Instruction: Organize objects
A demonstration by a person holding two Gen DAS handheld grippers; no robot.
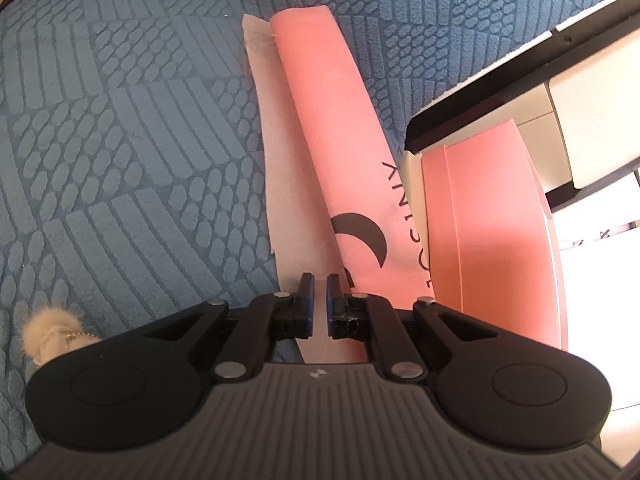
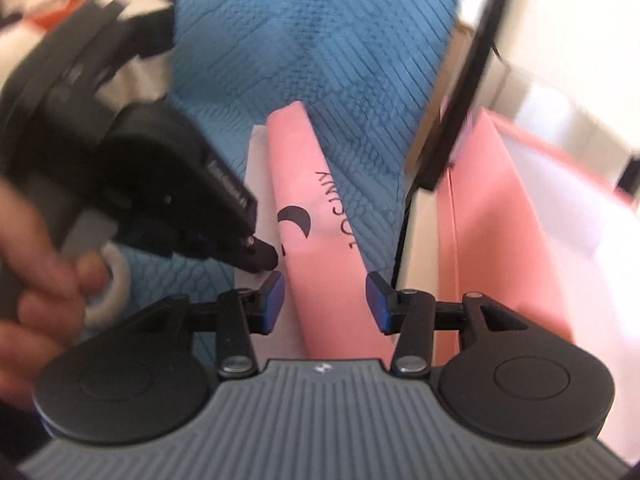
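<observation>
A long pink pouch (image 1: 324, 120) with a dark crescent logo and lettering lies on a white sheet (image 1: 260, 100) on the blue quilted bedspread (image 1: 120, 120). My left gripper (image 1: 320, 280) hovers over the sheet's near end beside the pouch. Its jaws are nearly together, and only a thin slit shows white between them. I cannot tell whether the sheet is pinched. In the right wrist view the left gripper (image 2: 266, 258) points down at the white sheet (image 2: 258, 152). My right gripper (image 2: 326, 284) is open, its blue pads on either side of the pink pouch (image 2: 304, 184) without pressing it.
A pink paper bag (image 1: 480, 220) (image 2: 500, 220) stands at the right against white, black-edged furniture (image 1: 520, 76). A fluffy beige charm (image 1: 48, 332) lies at lower left. A person's hand (image 2: 32, 280) holds the left gripper, with a white ring (image 2: 114, 280) beside it.
</observation>
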